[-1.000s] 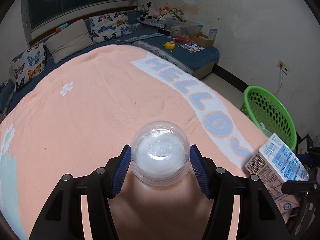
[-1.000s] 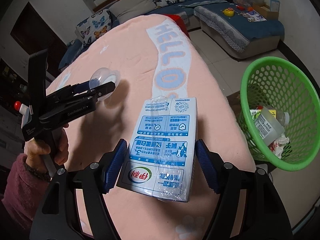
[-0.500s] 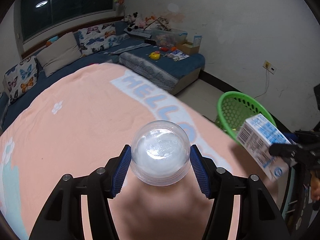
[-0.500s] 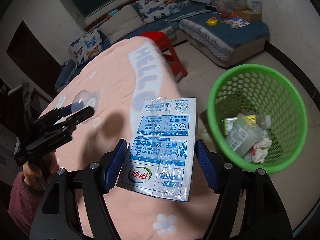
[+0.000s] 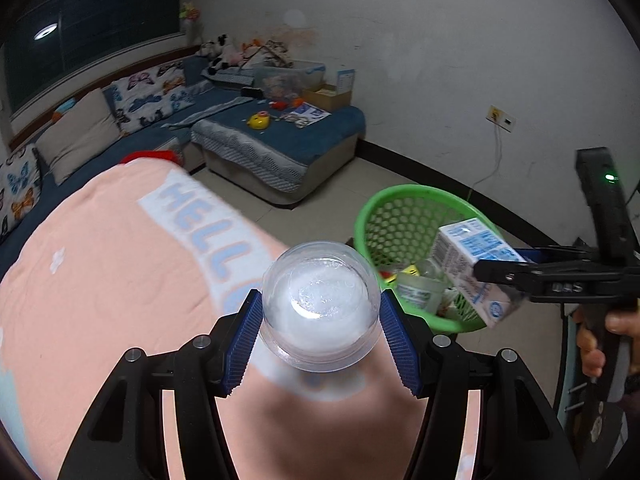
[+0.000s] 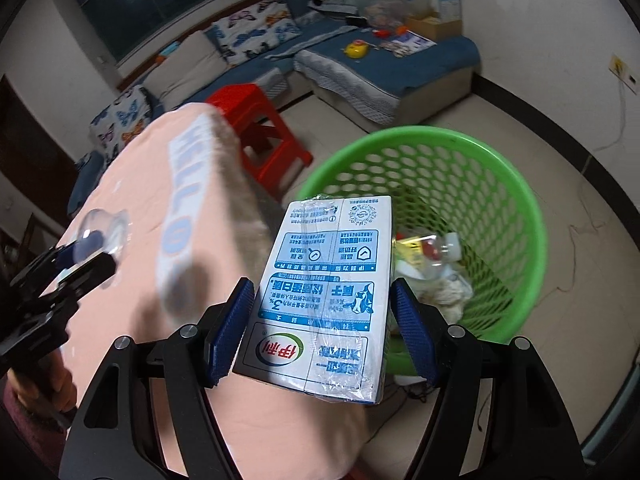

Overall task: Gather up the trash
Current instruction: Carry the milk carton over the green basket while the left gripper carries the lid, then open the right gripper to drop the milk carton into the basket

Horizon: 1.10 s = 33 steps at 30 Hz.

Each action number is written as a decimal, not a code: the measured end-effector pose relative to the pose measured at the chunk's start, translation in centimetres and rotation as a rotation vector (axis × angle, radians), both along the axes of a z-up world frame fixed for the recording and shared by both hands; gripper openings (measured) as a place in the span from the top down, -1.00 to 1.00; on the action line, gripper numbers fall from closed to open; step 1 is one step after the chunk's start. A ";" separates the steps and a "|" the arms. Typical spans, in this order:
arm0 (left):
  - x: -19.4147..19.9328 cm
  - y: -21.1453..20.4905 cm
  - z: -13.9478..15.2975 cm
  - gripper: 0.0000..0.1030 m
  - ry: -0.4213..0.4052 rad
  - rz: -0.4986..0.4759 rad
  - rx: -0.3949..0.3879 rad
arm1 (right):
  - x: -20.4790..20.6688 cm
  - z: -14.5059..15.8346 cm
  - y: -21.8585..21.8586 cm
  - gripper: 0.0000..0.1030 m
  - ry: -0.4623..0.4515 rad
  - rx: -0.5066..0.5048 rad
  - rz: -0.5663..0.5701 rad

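Observation:
My left gripper (image 5: 320, 332) is shut on a clear plastic cup (image 5: 319, 304), held above the edge of the pink cloth table (image 5: 100, 280). My right gripper (image 6: 322, 332) is shut on a blue and white milk carton (image 6: 324, 296), held over the near rim of the green mesh basket (image 6: 500, 184). In the left wrist view the carton (image 5: 468, 264) and the right gripper (image 5: 516, 276) hang over the basket (image 5: 384, 216). In the right wrist view the left gripper (image 6: 86, 256) with the cup (image 6: 100, 226) is at the left.
The basket holds a plastic bottle (image 6: 436, 248) and crumpled paper (image 6: 452, 292). A red stool (image 6: 256, 128) stands beside the table. A blue sofa (image 6: 400, 68) with toys lines the far wall. A cable (image 6: 580, 240) lies on the floor.
Both grippers have moved right toward the basket with their loads. The carton has passed from above the table to over the basket's rim. The cup now hangs at the table's edge.

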State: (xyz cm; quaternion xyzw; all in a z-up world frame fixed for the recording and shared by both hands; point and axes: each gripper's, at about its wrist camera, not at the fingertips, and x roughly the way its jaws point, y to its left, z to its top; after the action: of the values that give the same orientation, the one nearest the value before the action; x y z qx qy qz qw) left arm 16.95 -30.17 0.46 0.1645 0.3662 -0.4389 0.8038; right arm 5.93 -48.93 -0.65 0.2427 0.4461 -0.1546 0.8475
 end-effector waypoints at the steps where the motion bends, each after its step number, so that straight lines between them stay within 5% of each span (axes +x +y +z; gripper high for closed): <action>1: -0.2 -0.4 0.0 -0.12 -0.003 -0.008 0.002 | 0.0 -0.2 -0.5 -0.36 0.007 -0.009 -0.009; 15: -2.6 -5.1 0.1 -0.12 -0.016 -0.082 0.021 | -0.2 -4.1 -4.7 -0.36 0.102 -0.008 -0.052; 33: -3.5 -7.2 0.4 -0.12 -0.017 -0.104 0.038 | -0.2 -5.6 -6.1 -0.40 0.114 -0.011 -0.053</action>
State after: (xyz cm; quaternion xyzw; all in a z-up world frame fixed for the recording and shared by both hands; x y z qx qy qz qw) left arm 13.49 -37.35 0.86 0.2021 0.3587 -0.4717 0.7798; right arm 5.74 -55.05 -6.25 0.2404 0.4861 -0.1931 0.8177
